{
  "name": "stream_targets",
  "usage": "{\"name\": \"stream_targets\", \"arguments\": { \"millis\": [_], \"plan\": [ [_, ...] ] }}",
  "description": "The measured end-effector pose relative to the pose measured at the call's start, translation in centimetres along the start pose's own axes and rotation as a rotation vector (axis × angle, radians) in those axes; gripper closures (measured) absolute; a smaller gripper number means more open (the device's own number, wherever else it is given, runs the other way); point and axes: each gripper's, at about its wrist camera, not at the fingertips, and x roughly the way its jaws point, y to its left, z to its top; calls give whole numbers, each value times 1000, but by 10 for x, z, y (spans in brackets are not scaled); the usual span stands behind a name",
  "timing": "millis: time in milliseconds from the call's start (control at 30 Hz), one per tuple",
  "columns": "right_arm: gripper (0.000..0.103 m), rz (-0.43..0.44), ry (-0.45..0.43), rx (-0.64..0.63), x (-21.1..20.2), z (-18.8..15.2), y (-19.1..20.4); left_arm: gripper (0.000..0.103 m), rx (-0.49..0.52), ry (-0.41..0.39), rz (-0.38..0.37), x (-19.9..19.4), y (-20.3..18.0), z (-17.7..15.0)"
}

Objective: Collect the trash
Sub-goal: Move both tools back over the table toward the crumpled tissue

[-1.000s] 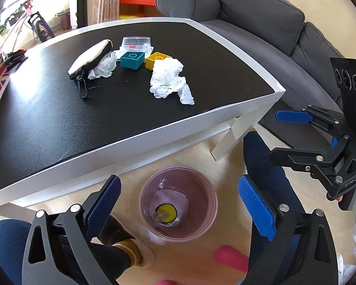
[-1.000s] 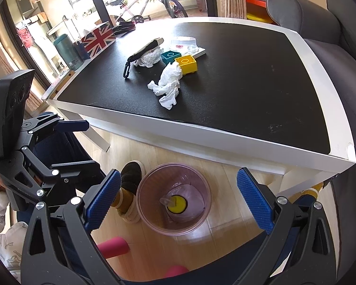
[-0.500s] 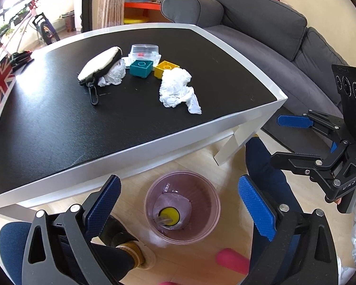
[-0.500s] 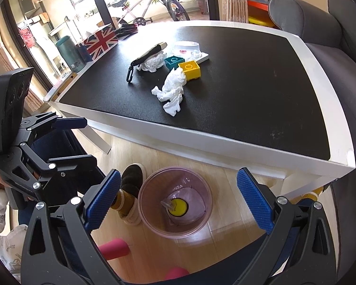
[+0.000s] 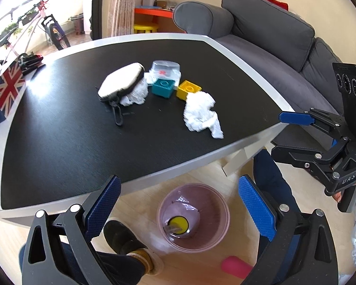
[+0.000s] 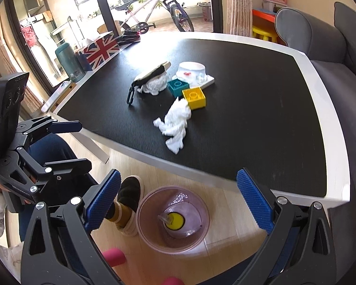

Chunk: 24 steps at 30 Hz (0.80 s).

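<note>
Change: against the earlier views, both cameras sit higher and closer to the black-topped white-rimmed bench (image 5: 59,142); more of its top shows and the crumpled white tissue (image 5: 201,115) looms larger.
Meaning: judged as a fresh reach toward the remaining trash.
Left gripper (image 5: 178,204): fingers spread wide, holding nothing, over the near bench edge.
Right gripper (image 6: 178,204): fingers likewise wide apart and empty.
Trash: that tissue lies near the near edge, touching the yellow toy brick (image 6: 194,97); a second white tissue wad (image 5: 135,93) is tucked under the grey-and-white zip pouch (image 5: 121,80).
Bin: translucent pink wastebasket (image 6: 144,223) on the floor beneath the near edge, already holding a yellow-lidded cup (image 6: 174,220).
</note>
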Motion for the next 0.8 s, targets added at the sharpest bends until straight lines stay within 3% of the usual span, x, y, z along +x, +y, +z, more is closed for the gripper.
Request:
{"name": "stream_targets", "arguments": {
  "millis": [800],
  "plan": [
    [6, 2, 104, -39, 73, 68, -5, 8, -61, 5, 24, 7, 52, 28]
  ]
}}
